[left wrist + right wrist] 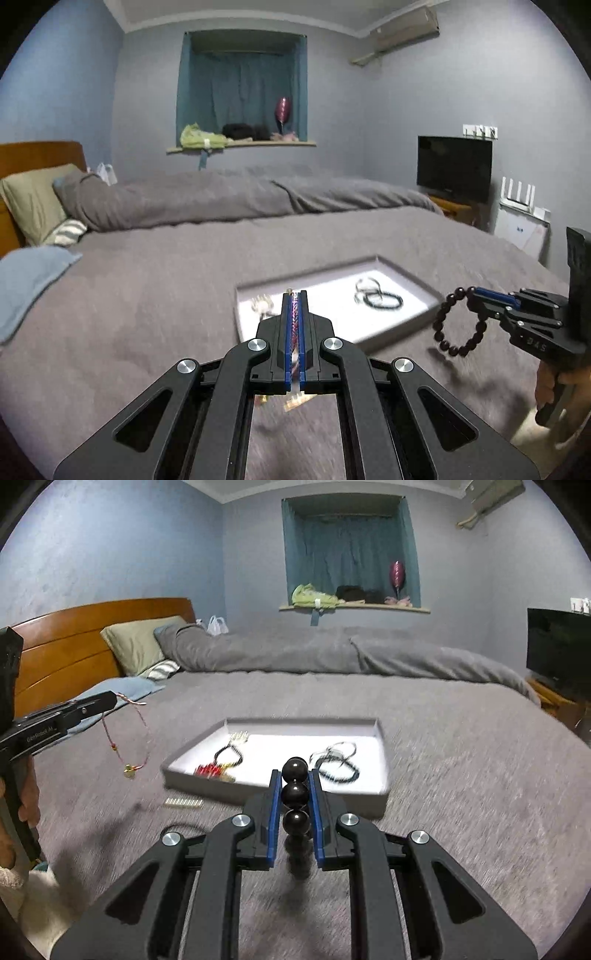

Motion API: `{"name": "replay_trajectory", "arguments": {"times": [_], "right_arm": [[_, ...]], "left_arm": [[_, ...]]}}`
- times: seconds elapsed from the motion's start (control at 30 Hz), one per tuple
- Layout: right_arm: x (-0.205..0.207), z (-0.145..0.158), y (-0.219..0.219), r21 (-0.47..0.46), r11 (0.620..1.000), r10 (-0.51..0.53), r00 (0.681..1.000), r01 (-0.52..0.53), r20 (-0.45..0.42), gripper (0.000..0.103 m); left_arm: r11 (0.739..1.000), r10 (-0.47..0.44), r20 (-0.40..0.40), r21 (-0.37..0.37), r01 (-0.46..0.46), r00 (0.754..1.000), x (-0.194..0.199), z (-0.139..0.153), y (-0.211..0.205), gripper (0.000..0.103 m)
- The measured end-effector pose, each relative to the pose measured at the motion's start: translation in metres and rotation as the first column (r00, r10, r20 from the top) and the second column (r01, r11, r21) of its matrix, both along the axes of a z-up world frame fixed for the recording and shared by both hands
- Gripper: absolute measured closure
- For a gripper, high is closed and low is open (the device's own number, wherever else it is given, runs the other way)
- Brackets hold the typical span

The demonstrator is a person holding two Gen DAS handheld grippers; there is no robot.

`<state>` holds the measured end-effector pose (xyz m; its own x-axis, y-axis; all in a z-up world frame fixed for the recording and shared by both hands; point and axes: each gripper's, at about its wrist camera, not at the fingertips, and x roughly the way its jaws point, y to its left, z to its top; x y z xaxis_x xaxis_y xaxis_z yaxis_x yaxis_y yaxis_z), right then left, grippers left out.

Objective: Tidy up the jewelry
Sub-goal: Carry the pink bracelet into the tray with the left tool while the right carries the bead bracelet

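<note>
Jewelry lies spread between a shallow grey tray (382, 760) and the two tongs held above the bed (461, 775). The tray sits on the grey bedspread in the lower middle of the right wrist view, its white floor holding a black cord bracelet (338, 762) toward the right, a second dark bracelet (231, 755) toward the left, a red piece (207, 770) at the front left corner and a small gold-toned piece (238, 736) near the back wall. Just outside the tray's front left corner, on the bedspread, lies a short pale bar (183, 803) — too blurred to tell what it is.

The right tongs (295, 775) are clamped on a bracelet of large dark beads (295, 794); in the left wrist view the rest of the loop hangs below them at the right edge of the frame, clear of the bed. A hand (557, 387) grips the handle at the lower right.

The left tongs (294, 295) are pressed together on a thin pink-and-red braided cord (142, 727). At the left edge of the right wrist view this cord dangles from the tip, with a small gold charm (128, 771) at its lowest point — hanging free above the bedspread, left of the tray.
</note>
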<state>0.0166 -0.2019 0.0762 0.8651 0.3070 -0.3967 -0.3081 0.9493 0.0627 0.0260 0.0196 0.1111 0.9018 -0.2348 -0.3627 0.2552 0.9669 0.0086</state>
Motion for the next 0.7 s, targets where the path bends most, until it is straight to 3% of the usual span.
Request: {"name": "replay_trajectory", "arguments": {"times": [0.2,0.33,0.5,0.7], "right_arm": [[0.035,0.025,-0.001,0.040,0.999,-0.001,1.000,0.000,0.024,0.089],[0.062,0.031,0.011,0.058,0.998,0.018,1.000,-0.019,0.020,0.089],[0.093,0.022,0.028,0.082,0.995,0.053,0.998,-0.051,-0.024,0.089],[0.116,-0.006,0.037,0.088,0.991,0.113,0.985,-0.102,-0.129,0.089]], "left_arm": [[1.000,-0.014,-0.004,-0.021,0.014,1.000,0.040,0.014,-0.008,0.100],[0.999,-0.042,-0.039,0.017,0.042,0.998,0.070,0.012,-0.025,0.100],[0.994,-0.073,-0.112,0.074,0.082,0.991,0.116,-0.002,-0.044,0.100],[0.991,-0.118,-0.189,0.034,0.127,0.975,0.164,-0.015,-0.055,0.100]]}}
